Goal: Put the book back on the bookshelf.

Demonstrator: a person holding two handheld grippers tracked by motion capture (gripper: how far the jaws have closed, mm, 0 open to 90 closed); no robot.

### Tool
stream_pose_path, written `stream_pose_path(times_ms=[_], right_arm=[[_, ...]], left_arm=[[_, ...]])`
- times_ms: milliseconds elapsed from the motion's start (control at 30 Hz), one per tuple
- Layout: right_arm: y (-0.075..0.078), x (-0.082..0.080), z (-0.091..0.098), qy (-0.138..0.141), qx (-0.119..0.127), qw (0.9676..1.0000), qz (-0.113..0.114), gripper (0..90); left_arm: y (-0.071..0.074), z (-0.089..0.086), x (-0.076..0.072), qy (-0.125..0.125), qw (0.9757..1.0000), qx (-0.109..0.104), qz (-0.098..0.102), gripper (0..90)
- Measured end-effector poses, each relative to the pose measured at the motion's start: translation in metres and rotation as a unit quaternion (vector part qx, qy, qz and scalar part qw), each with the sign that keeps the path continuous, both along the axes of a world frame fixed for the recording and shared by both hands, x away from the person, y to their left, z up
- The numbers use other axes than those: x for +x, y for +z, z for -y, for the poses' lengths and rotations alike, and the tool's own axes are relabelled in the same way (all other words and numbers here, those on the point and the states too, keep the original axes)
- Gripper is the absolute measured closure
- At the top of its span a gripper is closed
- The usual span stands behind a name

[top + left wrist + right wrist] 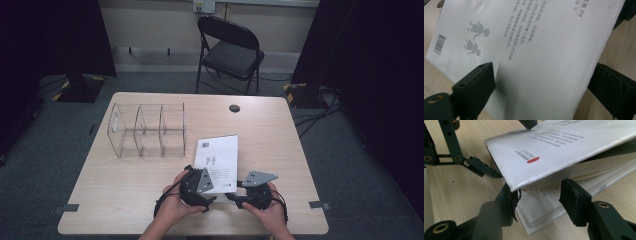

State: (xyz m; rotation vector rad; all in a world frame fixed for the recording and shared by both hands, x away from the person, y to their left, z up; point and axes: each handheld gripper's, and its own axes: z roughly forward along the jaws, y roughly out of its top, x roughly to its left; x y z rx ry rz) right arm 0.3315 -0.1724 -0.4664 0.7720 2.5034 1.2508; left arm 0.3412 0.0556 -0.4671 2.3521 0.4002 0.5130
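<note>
The table (125, 200) is bare wood, so the book (217, 155) can skate on it. If I push sideways rather than lift, the book slides toward the clear rack (147, 131) at its 10 o'clock. The book lies flat, back cover up, just toward 5 o'clock of the table's middle.

Its cover (554, 147) is raised off the pages (541, 212) at the near corner. That corner is already frayed, and a pinch there alone could tear it further or let the block drop.

My left claw (541, 87) sits at the book's 7 o'clock corner. Its jaws are spread wide, one over the cover and one off the edge, pinching nothing.

My right claw (539, 197) is at the 5 o'clock corner, its jaws either side of the pages under the lifted cover. I cannot tell whether they press.
</note>
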Motion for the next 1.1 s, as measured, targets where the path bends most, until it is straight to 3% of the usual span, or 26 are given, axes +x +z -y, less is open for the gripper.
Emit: stream_pose_path(times_ms=[133, 367, 567, 700, 900, 1033, 1100], right_arm=[[0.001, 0.001, 0.0, 0.001, 0.002, 1.0, -0.001, 48.5], [0.002, 0.001, 0.0, 0.003, 0.002, 1.0, -0.006, 48.6], [0.003, 0.002, 0.0, 0.002, 0.002, 0.9999, -0.01, 48.8], [0.003, 0.003, 0.003, 0.004, 0.019, 0.9995, -0.023, 49.9], [0.0, 0.004, 0.005, 0.004, 0.018, 0.9993, -0.032, 50.0], [-0.001, 0.005, 0.006, 0.005, 0.015, 0.9993, -0.034, 49.3], [-0.003, 0.005, 0.007, 0.003, -0.001, 0.9989, -0.047, 47.9]], left_arm=[[-0.001, 0.01, 0.002, 0.009, 0.9997, 0.019, 0.013, 0.0], [-0.003, 0.021, 0.005, 0.018, 0.9989, 0.022, 0.036, 0.0], [-0.004, 0.02, 0.005, 0.015, 0.999, 0.017, 0.038, 0.0], [-0.004, 0.022, 0.006, 0.019, 0.9986, 0.024, 0.043, 0.2], [-0.002, 0.02, 0.005, 0.018, 0.9988, 0.014, 0.044, 9.8], [0.0, 0.02, 0.002, 0.007, 0.9984, 0.025, 0.05, 14.7], [0.0, 0.022, 0.002, -0.001, 0.998, 0.035, 0.052, 15.2]])
